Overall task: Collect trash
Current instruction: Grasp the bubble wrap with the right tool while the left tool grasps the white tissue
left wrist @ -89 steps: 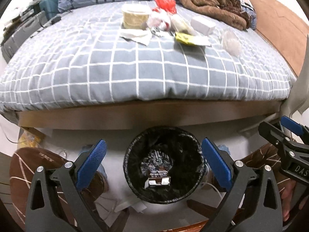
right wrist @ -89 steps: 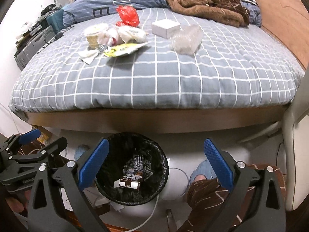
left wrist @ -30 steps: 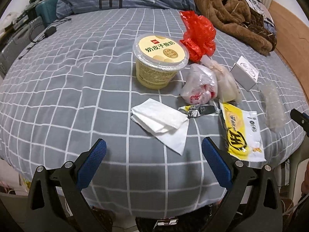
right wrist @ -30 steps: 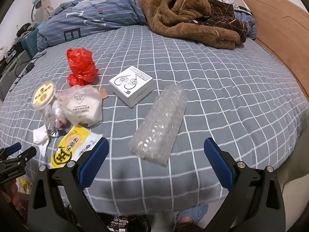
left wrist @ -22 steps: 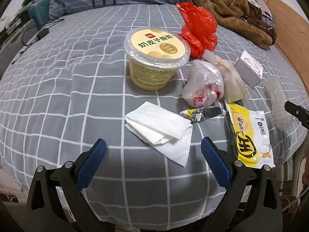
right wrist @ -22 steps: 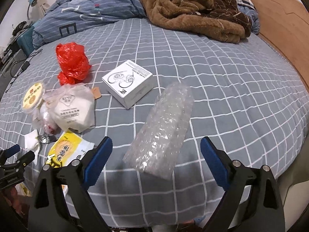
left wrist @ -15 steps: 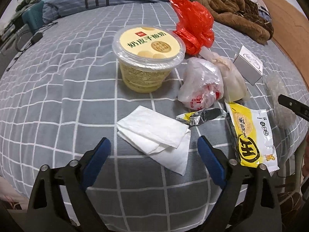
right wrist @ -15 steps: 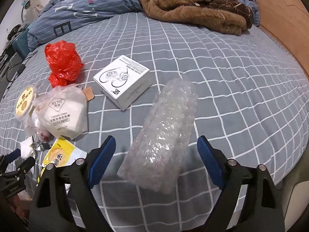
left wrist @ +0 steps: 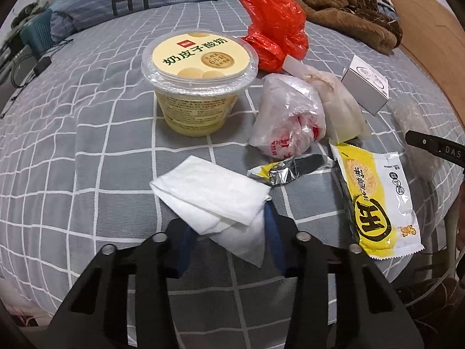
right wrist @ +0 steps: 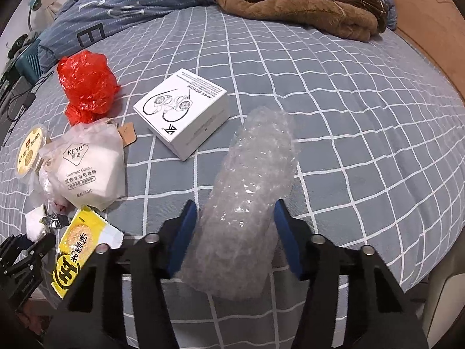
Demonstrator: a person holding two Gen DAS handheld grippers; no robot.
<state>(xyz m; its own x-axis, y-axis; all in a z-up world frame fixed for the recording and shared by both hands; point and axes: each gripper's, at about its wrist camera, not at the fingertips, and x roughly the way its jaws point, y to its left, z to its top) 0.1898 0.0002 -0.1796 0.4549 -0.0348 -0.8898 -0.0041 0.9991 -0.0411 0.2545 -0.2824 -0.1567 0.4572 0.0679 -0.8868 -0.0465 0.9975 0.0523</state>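
Trash lies on the grey checked bed (left wrist: 87, 145). My left gripper (left wrist: 229, 237) points down at a folded white tissue (left wrist: 212, 195); its jaws are closing, the tissue's near corner lies between the blue pads, and the tissue still lies flat. My right gripper (right wrist: 235, 226) straddles the near end of a clear bubble-wrap roll (right wrist: 252, 180); its jaws are closing too, and the roll fills almost the whole gap without looking squeezed. A yellow snack wrapper (left wrist: 375, 200) lies between the two grippers.
Behind the tissue stand a yellow yogurt cup (left wrist: 199, 87), a red plastic bag (left wrist: 276, 29), a crumpled clear bag (left wrist: 290, 122), a cotton-pad pack (right wrist: 87, 168) and a white box (right wrist: 186, 116). A brown blanket (right wrist: 290, 0) is heaped at the far end.
Both grippers moved from the black bin on the floor to the bed, sank toward the trash, and their wide jaws narrowed around the tissue and the bubble wrap.
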